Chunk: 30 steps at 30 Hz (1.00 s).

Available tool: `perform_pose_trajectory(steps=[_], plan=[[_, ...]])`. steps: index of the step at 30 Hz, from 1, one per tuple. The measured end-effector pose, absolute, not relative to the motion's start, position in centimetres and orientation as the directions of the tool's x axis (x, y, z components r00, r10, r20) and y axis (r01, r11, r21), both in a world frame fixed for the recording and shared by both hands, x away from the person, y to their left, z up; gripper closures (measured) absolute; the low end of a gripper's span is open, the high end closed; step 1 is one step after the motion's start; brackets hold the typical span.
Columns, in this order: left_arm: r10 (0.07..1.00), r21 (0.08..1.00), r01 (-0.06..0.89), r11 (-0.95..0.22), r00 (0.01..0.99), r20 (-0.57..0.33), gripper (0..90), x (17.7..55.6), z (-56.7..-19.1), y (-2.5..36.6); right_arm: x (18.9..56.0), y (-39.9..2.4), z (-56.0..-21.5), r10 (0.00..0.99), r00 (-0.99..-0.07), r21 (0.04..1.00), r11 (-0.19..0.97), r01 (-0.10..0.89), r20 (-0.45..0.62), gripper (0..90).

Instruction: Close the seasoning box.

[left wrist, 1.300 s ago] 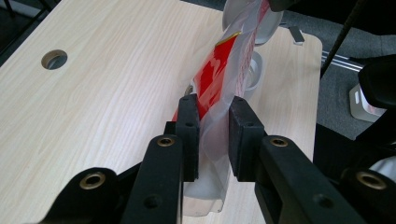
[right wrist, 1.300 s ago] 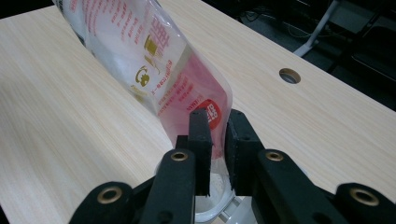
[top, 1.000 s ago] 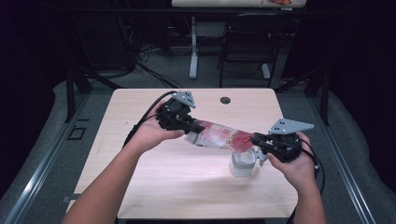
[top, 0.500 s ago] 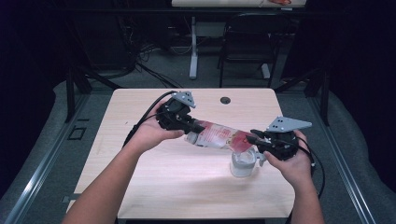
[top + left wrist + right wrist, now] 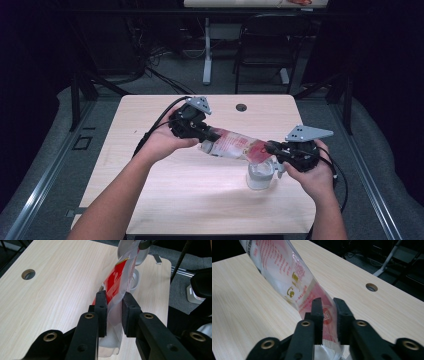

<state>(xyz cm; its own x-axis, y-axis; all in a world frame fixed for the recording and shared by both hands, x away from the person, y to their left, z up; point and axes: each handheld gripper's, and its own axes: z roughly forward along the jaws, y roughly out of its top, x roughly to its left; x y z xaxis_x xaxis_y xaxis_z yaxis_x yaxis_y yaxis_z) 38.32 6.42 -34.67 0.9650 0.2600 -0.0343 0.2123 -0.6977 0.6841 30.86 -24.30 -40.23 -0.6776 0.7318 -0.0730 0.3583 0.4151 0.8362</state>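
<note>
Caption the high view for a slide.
Two hand-held grippers, left gripper and right gripper, hold a red-printed plastic pouch over a cup.

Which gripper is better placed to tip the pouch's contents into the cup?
Left. The left gripper clamps the pouch's raised far end; the right gripper pinches its lower end above the cup.

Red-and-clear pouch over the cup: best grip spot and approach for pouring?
Grip the pouch by its flat ends, from opposite sides. The left tongs clamp the higher sealed end, the right tongs pinch the lower end over the cup. The film is thin, limp and tilted, so flat-face pinches hold.
</note>
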Motion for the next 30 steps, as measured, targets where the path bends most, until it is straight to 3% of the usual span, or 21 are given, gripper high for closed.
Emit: perform_pose_trajectory(steps=[6,30], plan=[[0.257,0.686,0.209,-0.697,0.966,-0.033,77.5,38.29,-34.49,6.22,30.79,-24.3,-40.22,0.731,-0.679,0.825,0.427,0.371,-0.073,90.0],[0.245,0.694,0.201,-0.691,0.969,-0.037,77.8,38.23,-34.1,5.47,30.15,-24.78,-39.83,0.738,-0.67,0.812,0.44,0.385,-0.082,90.0]])
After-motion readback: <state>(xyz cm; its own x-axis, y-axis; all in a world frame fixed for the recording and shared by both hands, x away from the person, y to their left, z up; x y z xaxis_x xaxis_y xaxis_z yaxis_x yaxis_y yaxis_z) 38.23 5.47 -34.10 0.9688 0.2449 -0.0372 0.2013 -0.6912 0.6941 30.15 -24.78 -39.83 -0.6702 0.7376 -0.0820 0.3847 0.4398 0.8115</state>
